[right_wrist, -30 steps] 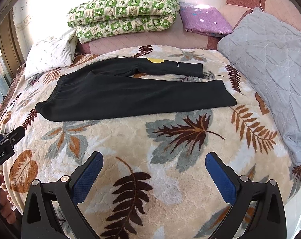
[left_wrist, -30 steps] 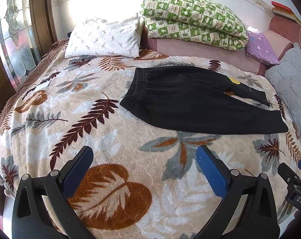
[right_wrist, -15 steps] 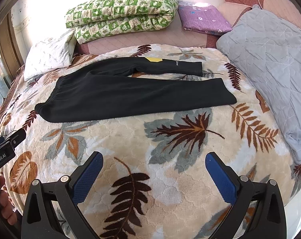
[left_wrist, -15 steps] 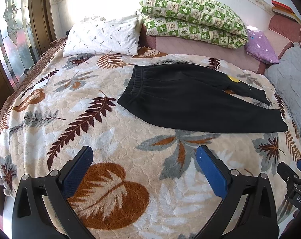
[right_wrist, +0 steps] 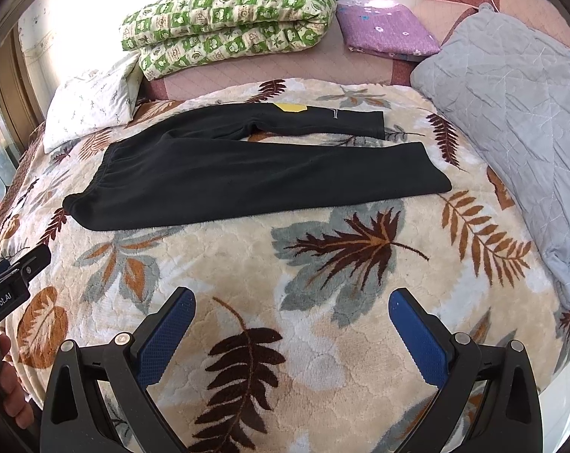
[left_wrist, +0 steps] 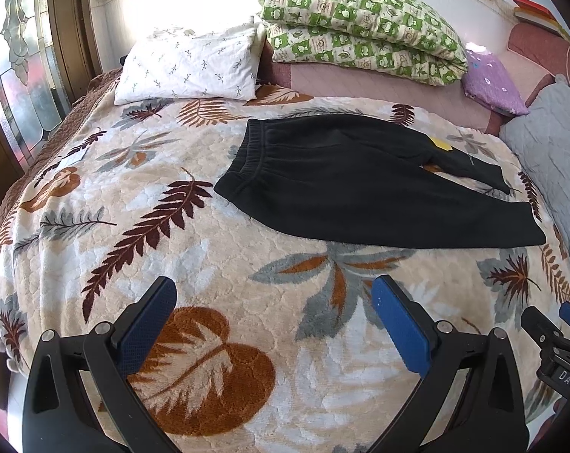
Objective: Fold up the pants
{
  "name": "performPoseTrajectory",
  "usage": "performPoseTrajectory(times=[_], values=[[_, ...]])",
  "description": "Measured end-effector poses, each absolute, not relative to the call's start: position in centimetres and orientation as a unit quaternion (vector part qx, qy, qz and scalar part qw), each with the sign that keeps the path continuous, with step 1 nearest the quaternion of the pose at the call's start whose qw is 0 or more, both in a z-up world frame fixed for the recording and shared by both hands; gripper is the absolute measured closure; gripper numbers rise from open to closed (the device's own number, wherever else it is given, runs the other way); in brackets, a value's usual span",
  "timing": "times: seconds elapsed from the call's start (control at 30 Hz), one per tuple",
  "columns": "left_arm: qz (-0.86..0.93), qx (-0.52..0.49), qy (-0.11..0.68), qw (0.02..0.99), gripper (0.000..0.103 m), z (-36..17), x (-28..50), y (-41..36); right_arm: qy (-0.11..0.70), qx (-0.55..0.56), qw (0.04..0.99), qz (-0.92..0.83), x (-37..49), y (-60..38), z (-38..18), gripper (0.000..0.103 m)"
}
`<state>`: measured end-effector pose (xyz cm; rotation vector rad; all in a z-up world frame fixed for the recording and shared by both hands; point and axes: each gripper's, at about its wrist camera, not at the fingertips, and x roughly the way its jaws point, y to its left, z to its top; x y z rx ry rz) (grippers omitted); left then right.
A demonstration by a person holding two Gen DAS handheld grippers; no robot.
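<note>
Left tongs (left_wrist: 273,302) and right tongs (right_wrist: 290,313) both spread wide, empty, hovering short of the black fleece pants (right_wrist: 254,173), which lie flat on the leaf-print blanket (right_wrist: 322,264), legs splayed; nothing folded yet.

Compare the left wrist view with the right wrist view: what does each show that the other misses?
Only the left wrist view shows the stained-glass window and the red books. Only the right wrist view shows a hand at the lower left edge. Both show the black pants spread flat on the leaf-print blanket, the green checked quilt, and both grippers open: left gripper, right gripper.
</note>
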<state>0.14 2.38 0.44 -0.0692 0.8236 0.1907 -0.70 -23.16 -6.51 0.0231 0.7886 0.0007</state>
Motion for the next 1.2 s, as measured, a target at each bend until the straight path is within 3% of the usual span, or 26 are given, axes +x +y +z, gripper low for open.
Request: performPoseTrajectory(times=[0.83,1.2], values=[[0.088,-0.022,0.412,0.907,0.000,-0.2,1.6,1.3,0.396,0.017,0.918,0.004,0.4,-23.8,-7.3,0.000],[0.036,-0.030,0.482,0.875,0.000,2.9,10.7,5.0,0.398,0.032,0.916,0.039,5.0,-28.6,-3.8,0.000]])
